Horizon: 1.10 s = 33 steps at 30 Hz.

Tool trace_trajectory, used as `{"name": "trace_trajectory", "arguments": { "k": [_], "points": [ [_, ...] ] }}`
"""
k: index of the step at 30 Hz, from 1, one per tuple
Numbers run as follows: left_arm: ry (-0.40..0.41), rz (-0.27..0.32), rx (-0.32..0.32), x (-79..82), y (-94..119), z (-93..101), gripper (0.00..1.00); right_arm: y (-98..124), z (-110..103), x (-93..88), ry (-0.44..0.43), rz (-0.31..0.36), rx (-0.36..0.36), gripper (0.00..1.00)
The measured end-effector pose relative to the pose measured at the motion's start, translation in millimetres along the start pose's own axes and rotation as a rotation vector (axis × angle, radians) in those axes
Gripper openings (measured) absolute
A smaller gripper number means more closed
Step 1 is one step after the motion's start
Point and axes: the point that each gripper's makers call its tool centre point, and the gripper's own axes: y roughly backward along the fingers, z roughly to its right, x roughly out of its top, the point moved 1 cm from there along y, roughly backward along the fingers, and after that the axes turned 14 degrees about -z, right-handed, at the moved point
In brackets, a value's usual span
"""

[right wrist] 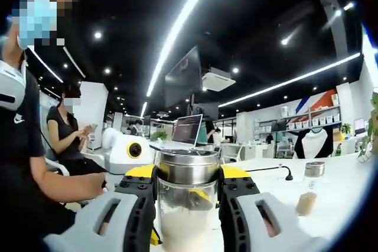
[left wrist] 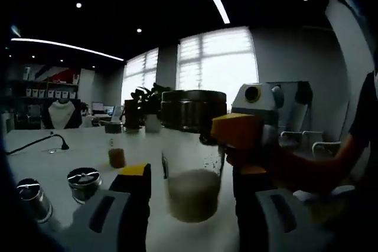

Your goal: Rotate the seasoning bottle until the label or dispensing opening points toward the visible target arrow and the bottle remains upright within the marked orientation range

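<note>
Seasoning bottle point(right wrist: 189, 205) sits upright between our right gripper point(right wrist: 188, 196) jaws, whose yellow-tipped black pads press the clear glass just below the metal cap point(right wrist: 189, 166) from three and nine o'clock: clamped on it, we judge. In the left gripper view the same bottle point(left wrist: 192, 175) stands on the white table point(left wrist: 77, 146), with our left gripper point(left wrist: 192, 184) jaws spread either side of it, apparently not touching. The right gripper point(left wrist: 248, 131) comes in there from three o'clock at cap height. We judge the turn is in hand; next we need a slow twist about the bottle's axis, keeping it vertical. No target arrow is visible to us. The bottle is a smooth cylinder, pale granules low inside. A small brown bottle point(left wrist: 117, 156) and two metal-lidded jars point(left wrist: 83, 182) stand at nine o'clock.
</note>
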Motion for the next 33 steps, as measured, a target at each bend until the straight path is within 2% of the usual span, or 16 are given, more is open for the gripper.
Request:
{"name": "trace_trajectory", "arguments": {
  "k": [3, 6, 7, 12, 15, 20, 23, 26, 31, 33],
  "points": [
    [0.018, -0.005, -0.022, -2.2, 0, 2.3, 0.53, 0, 1, 1.4, -0.01, 0.006, 0.003, 0.38],
    [0.012, -0.015, 0.001, -5.1, 0, -1.0, 0.43, 1, -1, 1.2, -0.025, 0.01, 0.017, 0.38],
    [0.033, -0.016, -0.005, -7.0, 0, -1.6, 0.43, 1, -1, 1.3, -0.024, 0.011, 0.017, 0.38],
    [0.02, -0.028, -0.009, -10.4, -2, -1.6, 0.42, 0, -1, -2.3, -0.023, -0.004, 0.02, 0.38],
    [-0.011, -0.047, 0.052, -11.0, -3, -6.7, 0.42, 0, 5, -5.1, -0.035, -0.014, -0.004, 0.38],
    [0.025, -0.029, 0.105, -7.3, -5, -10.6, 0.41, 0, 13, -3.6, -0.07, 0.008, -0.042, 0.38],
    [-0.009, -0.05, 0.222, -11.0, -6, -22.1, 0.41, -2, 20, -8.4, -0.021, -0.027, -0.127, 0.38],
    [-0.037, -0.072, 0.272, -13.7, -6, -24.3, 0.41, -6, 18, -11.5, 0.012, -0.047, -0.157, 0.38],
    [-0.086, -0.06, 0.373, -11.0, -3, -27.9, 0.41, -11, 18, -11.2, 0.027, -0.063, -0.214, 0.39],
    [-0.11, -0.056, 0.438, -9.6, -1, -33.7, 0.4, -14, 18, -12.0, 0.035, -0.069, -0.25, 0.39]
  ]
}}
